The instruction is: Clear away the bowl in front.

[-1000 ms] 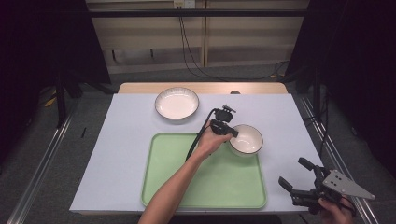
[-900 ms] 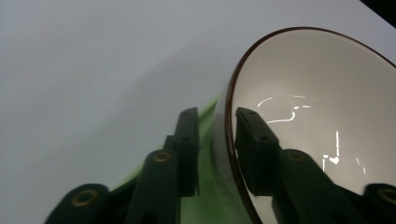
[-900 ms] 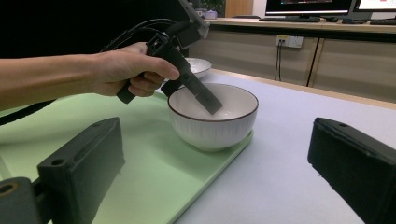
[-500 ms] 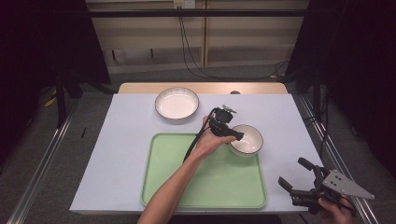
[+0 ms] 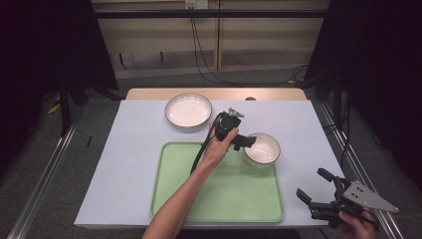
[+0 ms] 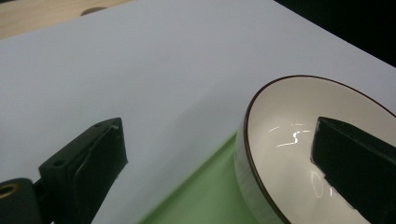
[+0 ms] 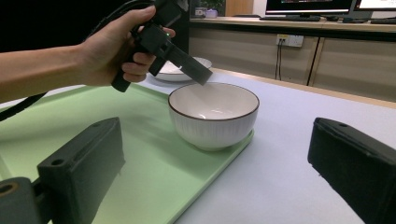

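Note:
A white bowl (image 5: 262,149) with a dark rim sits at the far right corner of the green tray (image 5: 219,194), partly over the tray's edge. My left gripper (image 5: 244,142) hovers at the bowl's left rim. Its jaws have just been opening and stand wide apart. In the left gripper view (image 6: 217,135) one jaw is over the bowl's (image 6: 289,121) inside and the other over the table, with the rim between them untouched. My right gripper (image 5: 312,183) rests open at the table's near right corner. It faces the bowl (image 7: 212,109) with nothing between its fingers.
A wide shallow white dish (image 5: 188,110) stands at the back of the pale table cover (image 5: 124,164), behind the tray. The left forearm crosses the tray from the near edge. The tray's inside (image 7: 140,154) is bare apart from the bowl at its corner.
The left gripper's jaws have opened off the bowl's rim, and the hand has drawn back a little to the left and up. The bowl and the right gripper have stayed put.

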Available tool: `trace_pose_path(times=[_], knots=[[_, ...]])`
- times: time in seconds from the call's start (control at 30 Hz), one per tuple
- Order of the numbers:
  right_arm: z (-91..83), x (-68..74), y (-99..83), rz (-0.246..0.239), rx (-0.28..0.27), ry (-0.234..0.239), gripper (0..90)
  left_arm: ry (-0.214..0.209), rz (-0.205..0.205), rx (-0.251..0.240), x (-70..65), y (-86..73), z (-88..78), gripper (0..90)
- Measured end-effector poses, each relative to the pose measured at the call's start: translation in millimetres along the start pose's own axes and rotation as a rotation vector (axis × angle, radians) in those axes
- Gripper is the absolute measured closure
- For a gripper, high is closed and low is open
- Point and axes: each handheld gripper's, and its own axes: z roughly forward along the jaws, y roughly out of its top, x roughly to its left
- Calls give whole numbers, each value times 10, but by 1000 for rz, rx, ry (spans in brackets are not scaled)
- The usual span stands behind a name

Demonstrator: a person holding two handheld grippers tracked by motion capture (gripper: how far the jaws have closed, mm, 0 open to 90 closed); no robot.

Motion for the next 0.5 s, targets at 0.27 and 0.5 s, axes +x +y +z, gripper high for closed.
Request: trace_pose_path(times=[0.27,0.5], knots=[[4,1,2,0,1,-5,30,41,23,-70,28,-89,-205,31],[9,1,2,1,0,-3,30,71,-8,-115,75,-174,-443,42]])
